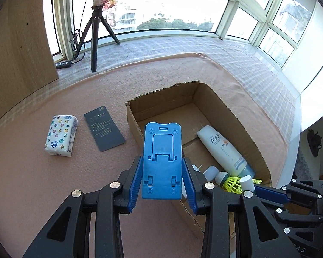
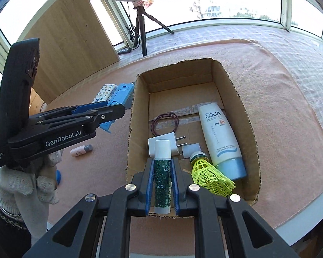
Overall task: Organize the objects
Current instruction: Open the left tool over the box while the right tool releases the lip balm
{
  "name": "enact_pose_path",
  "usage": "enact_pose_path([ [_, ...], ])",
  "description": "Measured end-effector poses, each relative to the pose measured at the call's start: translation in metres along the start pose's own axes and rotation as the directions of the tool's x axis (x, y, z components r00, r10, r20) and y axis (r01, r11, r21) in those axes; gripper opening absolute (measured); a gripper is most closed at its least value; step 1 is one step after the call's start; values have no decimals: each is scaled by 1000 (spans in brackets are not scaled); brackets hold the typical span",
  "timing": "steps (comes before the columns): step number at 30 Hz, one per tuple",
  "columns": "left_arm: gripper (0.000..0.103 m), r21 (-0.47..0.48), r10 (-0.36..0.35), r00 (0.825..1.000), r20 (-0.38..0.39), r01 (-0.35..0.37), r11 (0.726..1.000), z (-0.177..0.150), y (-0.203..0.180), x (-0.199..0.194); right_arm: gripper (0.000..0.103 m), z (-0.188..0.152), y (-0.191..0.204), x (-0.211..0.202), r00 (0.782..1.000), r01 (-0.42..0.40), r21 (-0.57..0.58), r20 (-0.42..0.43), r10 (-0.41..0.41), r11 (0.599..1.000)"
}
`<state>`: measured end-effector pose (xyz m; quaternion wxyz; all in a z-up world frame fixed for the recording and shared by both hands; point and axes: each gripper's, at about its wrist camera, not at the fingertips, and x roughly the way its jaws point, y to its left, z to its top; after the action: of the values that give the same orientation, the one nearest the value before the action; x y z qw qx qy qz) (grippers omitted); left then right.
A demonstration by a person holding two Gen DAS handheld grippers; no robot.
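My left gripper (image 1: 162,165) is shut on a blue plastic phone stand (image 1: 161,150) and holds it above the left wall of the open cardboard box (image 1: 165,99). My right gripper (image 2: 162,167) is shut on a green tube with a white cap (image 2: 162,172), over the box's near end (image 2: 137,99). Inside the box lie a white AQUA sunscreen bottle (image 2: 219,133), a yellow shuttlecock (image 2: 206,172), a white plug adapter (image 2: 172,142) and a dark red hair band (image 2: 164,122). The left gripper shows in the right wrist view (image 2: 109,111).
On the pink mat (image 1: 53,182), left of the box, lie a patterned tissue pack (image 1: 61,135) and a dark card (image 1: 104,128). A small pink bottle (image 2: 80,150) lies on the mat. A black tripod (image 1: 94,32) stands by the window. A wooden board (image 1: 17,43) leans at the left.
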<state>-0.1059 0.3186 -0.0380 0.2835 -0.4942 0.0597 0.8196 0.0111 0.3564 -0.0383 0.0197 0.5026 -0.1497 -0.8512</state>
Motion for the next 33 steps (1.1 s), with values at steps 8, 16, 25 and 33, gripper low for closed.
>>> enact_pose_path([
  [8, 39, 27, 4, 1000, -10, -4, 1000, 13, -20, 18, 22, 0, -18, 2, 1000, 11, 8, -3, -11, 1000],
  [16, 40, 7, 20, 1000, -14, -20, 1000, 14, -18, 19, 48, 3, -23, 0, 1000, 21, 6, 11, -21, 1000],
  [25, 40, -30, 30, 999, -13, -30, 999, 5, -1, 9, 48, 4, -19, 5, 1000, 2, 3, -3, -2, 1000],
  [33, 40, -93, 69, 998, -9, -70, 993, -16, 30, -10, 48, 3, -3, 12, 999, -26, -26, -21, 26, 999],
])
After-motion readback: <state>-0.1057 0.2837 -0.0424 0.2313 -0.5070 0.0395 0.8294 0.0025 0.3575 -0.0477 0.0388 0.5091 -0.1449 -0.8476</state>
